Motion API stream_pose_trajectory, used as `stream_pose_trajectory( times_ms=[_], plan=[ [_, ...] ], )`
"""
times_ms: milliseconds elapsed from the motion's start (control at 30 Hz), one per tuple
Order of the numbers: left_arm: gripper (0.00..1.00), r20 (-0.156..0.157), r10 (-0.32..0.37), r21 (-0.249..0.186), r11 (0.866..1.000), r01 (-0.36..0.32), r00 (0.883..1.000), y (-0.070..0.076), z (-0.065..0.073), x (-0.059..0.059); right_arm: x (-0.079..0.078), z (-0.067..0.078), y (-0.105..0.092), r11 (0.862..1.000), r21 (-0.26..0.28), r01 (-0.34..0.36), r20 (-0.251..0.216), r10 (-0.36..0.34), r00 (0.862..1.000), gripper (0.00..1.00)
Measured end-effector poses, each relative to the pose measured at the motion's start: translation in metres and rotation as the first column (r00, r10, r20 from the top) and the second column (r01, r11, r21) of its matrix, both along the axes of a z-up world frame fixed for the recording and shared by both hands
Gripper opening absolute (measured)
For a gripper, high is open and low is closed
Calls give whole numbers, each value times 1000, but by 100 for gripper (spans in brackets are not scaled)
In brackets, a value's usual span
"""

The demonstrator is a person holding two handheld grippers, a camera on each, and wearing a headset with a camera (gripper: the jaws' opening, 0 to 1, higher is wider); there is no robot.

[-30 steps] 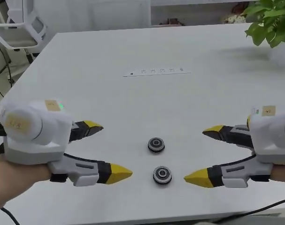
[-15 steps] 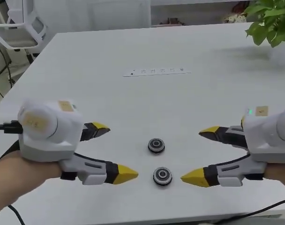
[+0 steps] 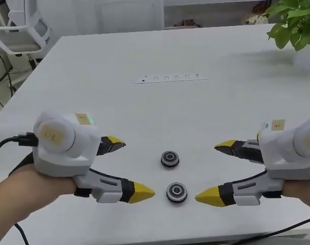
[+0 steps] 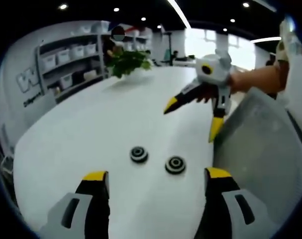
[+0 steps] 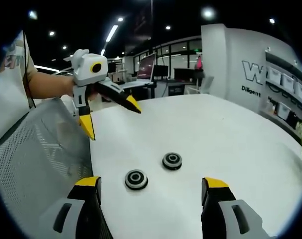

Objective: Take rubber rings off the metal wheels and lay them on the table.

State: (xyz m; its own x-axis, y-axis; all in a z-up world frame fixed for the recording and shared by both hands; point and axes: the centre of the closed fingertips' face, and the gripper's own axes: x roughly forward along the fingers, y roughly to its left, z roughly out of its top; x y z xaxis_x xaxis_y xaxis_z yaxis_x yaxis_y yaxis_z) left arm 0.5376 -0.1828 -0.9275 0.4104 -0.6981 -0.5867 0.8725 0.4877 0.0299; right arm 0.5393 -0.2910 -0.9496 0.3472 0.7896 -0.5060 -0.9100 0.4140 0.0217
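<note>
Left gripper point(image 3: 134, 168) low over tabletop point(image 3: 170, 107), fingers point(image 3: 138, 191) wide apart, holding nothing. Two wheels lie flat between the grippers: far wheel point(image 3: 169, 158), near wheel point(image 3: 176, 191) level with the lower fingertips. Black rings point(image 3: 169, 192) on both. Right gripper point(image 3: 209, 171) mirrors the left, fingers point(image 3: 212, 195) apart, empty. Plant point(image 3: 292, 25) at far right corner.

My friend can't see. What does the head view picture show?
On a white table lie two black-rimmed metal wheels, the near wheel just in front of the far wheel. The open left gripper and open right gripper, yellow-tipped, point at them from either side, touching neither.
</note>
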Motion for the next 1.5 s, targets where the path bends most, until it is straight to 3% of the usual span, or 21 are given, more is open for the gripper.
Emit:
stream_pose_trajectory(
  times_ms=[600,1500],
  plan=[
    [78,-14,-31,-1,1000,31,999,-11,-12,3,3,-11,2,1000,-6,-6,3,6,1000,88],
    [69,-49,-104,30,994,105,993,-32,-34,1,2,-27,11,998,-22,-52,-4,52,999,74]
  ],
)
